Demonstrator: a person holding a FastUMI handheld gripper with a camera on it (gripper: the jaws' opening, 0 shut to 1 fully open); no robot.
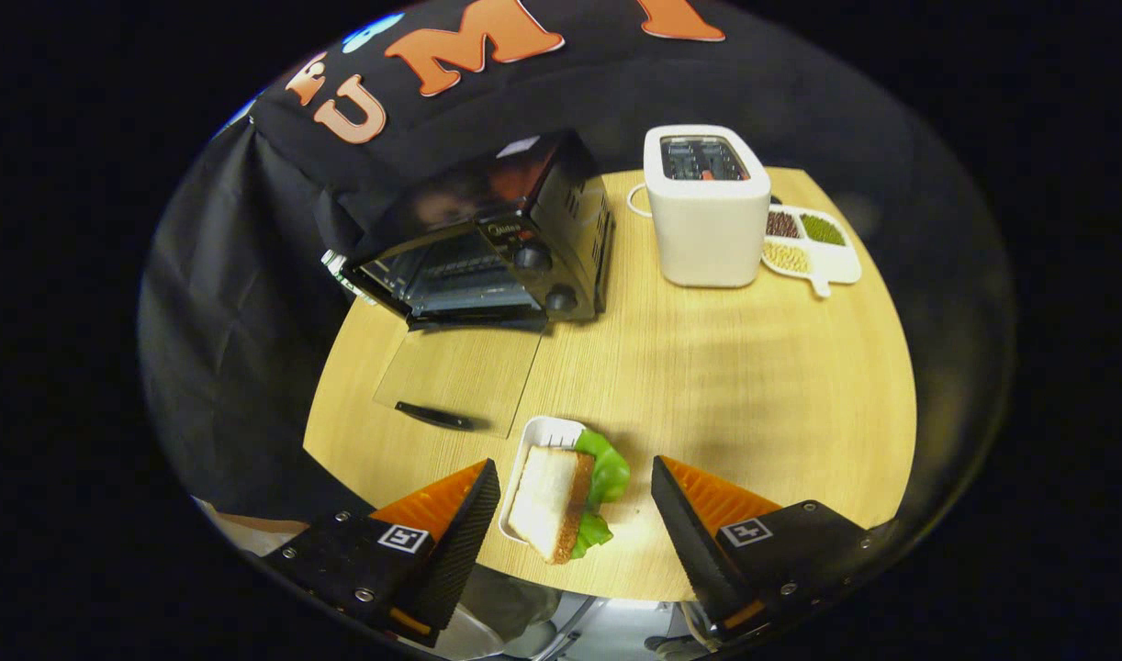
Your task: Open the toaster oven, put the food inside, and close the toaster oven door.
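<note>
The black toaster oven [488, 243] stands at the far left of the round wooden table [726, 386]. Its glass door [458, 375] lies folded down flat on the table, handle [435, 417] toward me, and the wire rack inside shows. A sandwich [561, 496] of white bread and green lettuce rests on a small white tray [538, 436] near the table's front edge. My gripper [575, 500] is open, its fingers apart on either side of the sandwich, hovering above it without touching.
A white pop-up toaster [708, 207] stands at the back of the table, right of the oven. Beside it lies a white divided dish [813, 243] of beans and grains. Black cloth hangs behind and to the left.
</note>
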